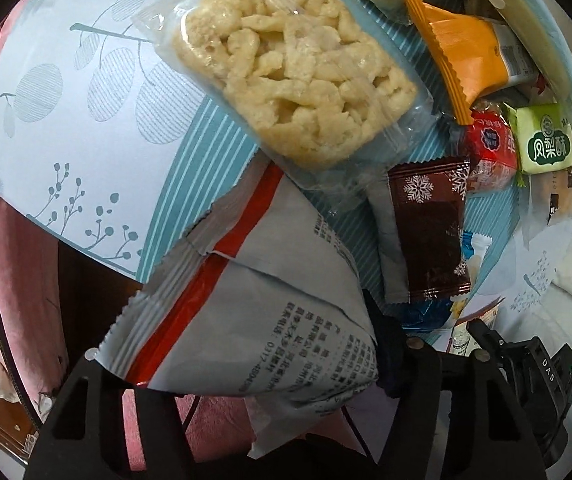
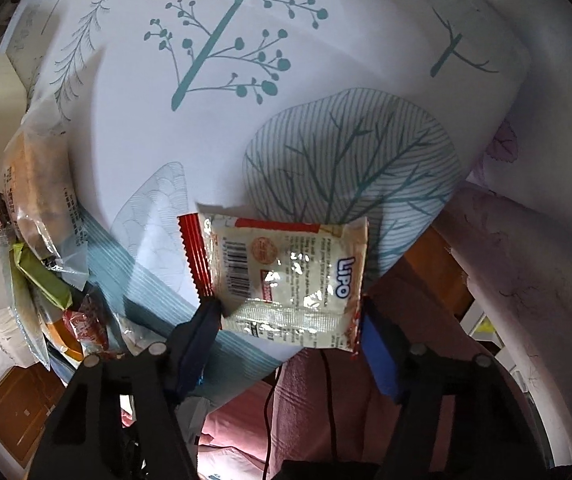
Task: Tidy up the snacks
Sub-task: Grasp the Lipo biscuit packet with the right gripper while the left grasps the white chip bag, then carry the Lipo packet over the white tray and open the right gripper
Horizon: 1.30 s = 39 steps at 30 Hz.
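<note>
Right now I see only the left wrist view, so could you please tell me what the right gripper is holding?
Observer: The right gripper is shut on a clear LiPO packet with a red serrated edge.
Operator: Thank you. My left gripper holds a grey packet with a red stripe. Is the LiPO packet resting on the table?
Observer: Its near end overhangs the edge of the tablecloth; whether it touches the cloth, I cannot tell.
Operator: Which side of it faces the camera?
Observer: The side with the barcode faces the camera.
</note>
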Available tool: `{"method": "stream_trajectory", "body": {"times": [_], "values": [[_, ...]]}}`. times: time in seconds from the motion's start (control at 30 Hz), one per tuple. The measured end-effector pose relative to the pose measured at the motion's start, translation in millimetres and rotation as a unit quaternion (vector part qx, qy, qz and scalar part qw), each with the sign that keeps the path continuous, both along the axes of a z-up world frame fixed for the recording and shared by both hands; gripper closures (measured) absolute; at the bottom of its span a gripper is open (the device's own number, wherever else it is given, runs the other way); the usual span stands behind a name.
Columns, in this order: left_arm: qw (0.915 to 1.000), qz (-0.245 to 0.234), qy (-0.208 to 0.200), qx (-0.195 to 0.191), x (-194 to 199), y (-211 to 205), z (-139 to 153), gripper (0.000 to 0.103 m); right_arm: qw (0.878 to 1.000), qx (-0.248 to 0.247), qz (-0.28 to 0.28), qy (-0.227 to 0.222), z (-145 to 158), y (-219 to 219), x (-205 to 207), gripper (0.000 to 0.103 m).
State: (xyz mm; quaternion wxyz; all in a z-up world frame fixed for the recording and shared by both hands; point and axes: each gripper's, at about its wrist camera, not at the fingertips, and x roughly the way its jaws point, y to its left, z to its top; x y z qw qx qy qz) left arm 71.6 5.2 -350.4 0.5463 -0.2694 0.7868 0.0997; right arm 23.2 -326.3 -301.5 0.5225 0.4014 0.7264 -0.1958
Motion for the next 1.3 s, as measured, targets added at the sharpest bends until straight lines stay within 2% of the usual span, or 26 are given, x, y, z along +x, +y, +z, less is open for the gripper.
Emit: {"method": "stream_trajectory", "body": {"times": [0.13,0.3,0.47,0.5,0.53,0.63,0.8,1.07,1.3], "values": [[1.0000,0.000,0.001,0.002,4,9,-1,0.042,1.000,-0.002,0.003,0.006,4,-1,4,0.043],[0.9999,0.008,0.000,0.010,-17,11,26,0.044,1.000,0.005,0.009,0.002,11,-4,7,0.052],[0.9996,0.016,-0.013,0.018,-25,7,48,0.044,1.000,0.012,0.013,-0.012,21,-8,9,0.054],[0.9995,0.019,-0.016,0.019,-26,8,52,0.044,1.000,0.014,0.016,-0.016,23,-9,10,0.068],[0.9994,0.021,-0.019,0.020,-28,9,59,0.044,0.999,0.020,0.016,-0.022,27,-10,10,0.073],[0.9988,0.028,-0.033,0.022,-31,12,78,0.044,0.999,0.027,0.025,-0.033,36,-10,15,0.080],[0.9956,0.033,-0.081,0.033,-30,15,123,0.044,0.996,0.055,0.037,-0.059,47,-12,24,0.087],[0.9866,0.027,-0.154,0.045,-23,14,191,0.044,0.988,0.079,0.060,-0.117,79,-13,41,0.088],[0.9792,0.012,-0.198,0.043,-8,15,235,0.043,0.974,0.077,0.092,-0.192,124,-14,61,0.088]]}}
